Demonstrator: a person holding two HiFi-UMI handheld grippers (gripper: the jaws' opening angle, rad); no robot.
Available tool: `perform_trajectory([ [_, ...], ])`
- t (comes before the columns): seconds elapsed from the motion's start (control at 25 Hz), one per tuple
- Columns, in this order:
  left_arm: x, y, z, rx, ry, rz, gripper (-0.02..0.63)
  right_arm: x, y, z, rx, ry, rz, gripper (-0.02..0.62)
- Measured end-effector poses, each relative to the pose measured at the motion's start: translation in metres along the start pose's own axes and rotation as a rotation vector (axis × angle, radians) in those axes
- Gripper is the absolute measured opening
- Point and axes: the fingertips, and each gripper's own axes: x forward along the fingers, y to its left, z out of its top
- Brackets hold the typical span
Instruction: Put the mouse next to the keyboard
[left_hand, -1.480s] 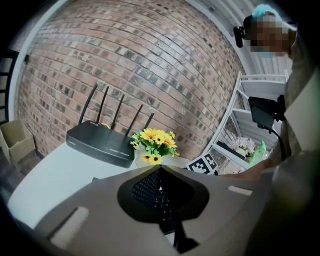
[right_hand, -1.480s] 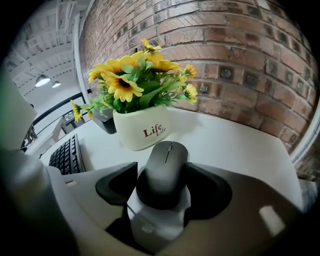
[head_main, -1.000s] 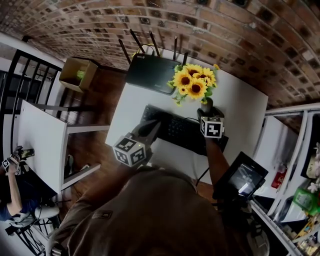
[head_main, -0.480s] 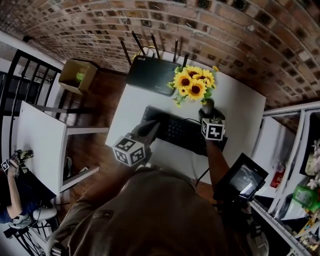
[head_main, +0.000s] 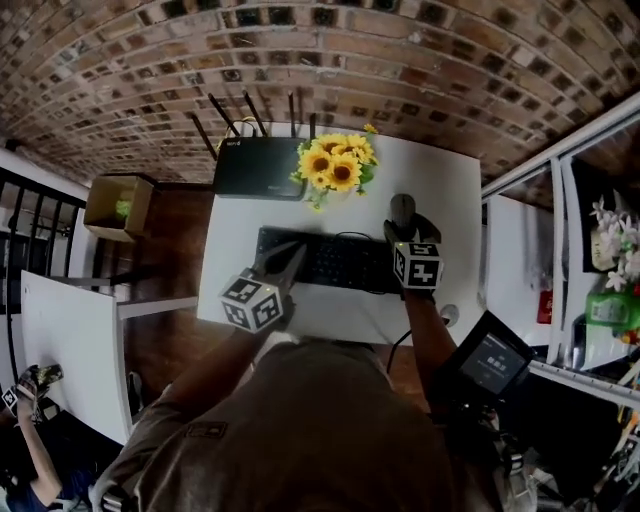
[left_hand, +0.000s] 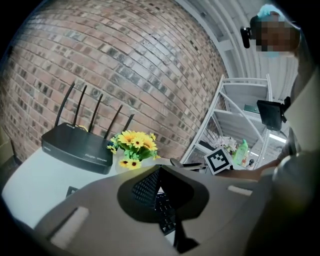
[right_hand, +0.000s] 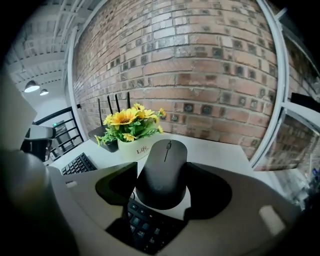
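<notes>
Brickwork (head_main: 400, 50) of rough, mortared courses backs a white, smooth, rectangular surface (head_main: 445, 170).

1. Router (head_main: 258, 167): a flat, matt black slab with thin upright aerials at the far left of the surface.
2. Keyboard (head_main: 325, 262): black and low, with small square keys. It lies across the middle of the surface.
3. Sunflowers (head_main: 335, 165): yellow petals and green leaves in a round white pot (right_hand: 131, 149), standing behind the keyboard.
4. Left gripper (head_main: 295, 250): grey moulded shell. Its fingers are pressed together at the tips with nothing between them, over the keyboard's left end.
5. Right gripper (head_main: 410, 228): its fingers pinch the mouse by both flanks.
6. Mouse (head_main: 402, 208): a smooth, dark, rounded oval with a thin centre line. It hangs over the keyboard's right end, and keys show beneath it in the right gripper view.

Change: a second ago the mouse sat in front of the flower pot. It now stands to the right of the flowers, nearer the bare surface beyond the keyboard's right edge. The head view has also swung, so part of this shift may be only apparent.

Meaning: transport appears nearly done. Lowering and release beside the keyboard remain.
</notes>
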Motion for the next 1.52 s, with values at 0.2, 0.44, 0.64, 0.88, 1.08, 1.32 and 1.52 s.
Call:
perform_trajectory([
  [0.2, 0.007, -0.019, 0.0, 0.027, 0.022, -0.106, -0.005, -0.056, -0.025, -0.019, 0.064, -0.018, -0.118, 0.316],
  [0.44, 0.008, -0.045, -0.011, 0.039, 0.064, -0.202, -0.005, -0.113, -0.044, -0.062, 0.132, 0.017, -0.227, 0.316],
  [0.64, 0.013, -0.07, -0.025, 0.041, 0.076, -0.23, -0.005, -0.14, -0.067, -0.089, 0.162, 0.028, -0.272, 0.316],
  [0.88, 0.026, -0.097, -0.037, 0.054, 0.073, -0.195, -0.005, -0.14, -0.089, -0.113, 0.179, 0.037, -0.234, 0.316],
  [1.08, 0.034, -0.118, -0.049, 0.063, 0.071, -0.13, -0.005, -0.12, -0.105, -0.135, 0.174, 0.065, -0.159, 0.316],
  [1.32, 0.031, -0.126, -0.07, 0.048, 0.076, -0.03, -0.005, -0.096, -0.116, -0.163, 0.159, 0.108, -0.086, 0.316],
  [1.52, 0.026, -0.124, -0.076, 0.048, 0.083, 0.016, -0.005, -0.074, -0.116, -0.176, 0.164, 0.133, -0.057, 0.316],
])
